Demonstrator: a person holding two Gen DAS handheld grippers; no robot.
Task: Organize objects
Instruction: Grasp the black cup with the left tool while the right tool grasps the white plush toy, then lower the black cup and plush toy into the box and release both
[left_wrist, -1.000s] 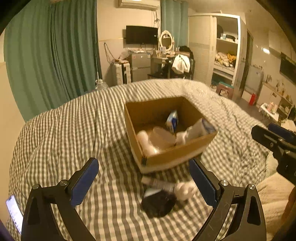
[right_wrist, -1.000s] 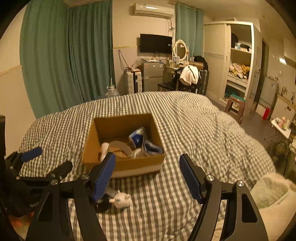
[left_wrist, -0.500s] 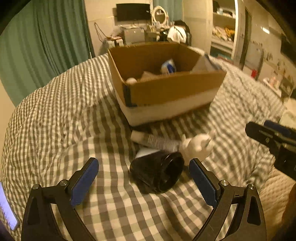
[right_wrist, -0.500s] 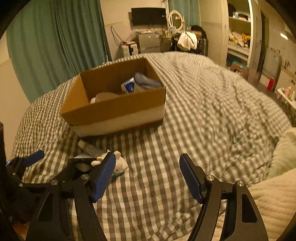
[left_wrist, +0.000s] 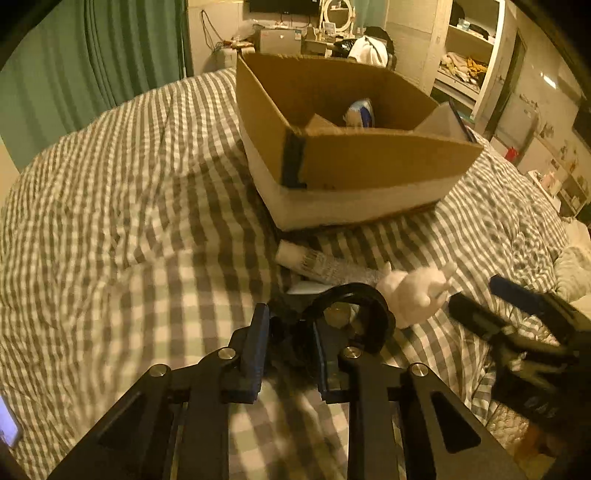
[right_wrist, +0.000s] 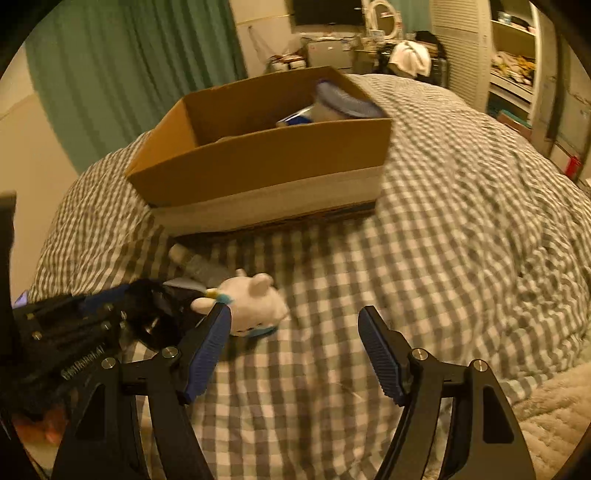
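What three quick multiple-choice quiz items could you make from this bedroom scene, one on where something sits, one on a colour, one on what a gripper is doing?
1. Where does the white plush toy lie?
A. inside the cardboard box
B. on the checked bedspread in front of the cardboard box
C. on a shelf

2. What colour are the curtains?
A. green
B. red
C. white

3. What state is the left gripper in?
A. wide open above the box
B. out of view
C. closed on the rim of the black cup

Answers:
1 B: the toy rests on the checked bedspread, on the near side of the cardboard box.
2 A: the curtains behind the bed are green.
3 C: its fingers pinch the wall of the black cup, while the right gripper is open and empty.
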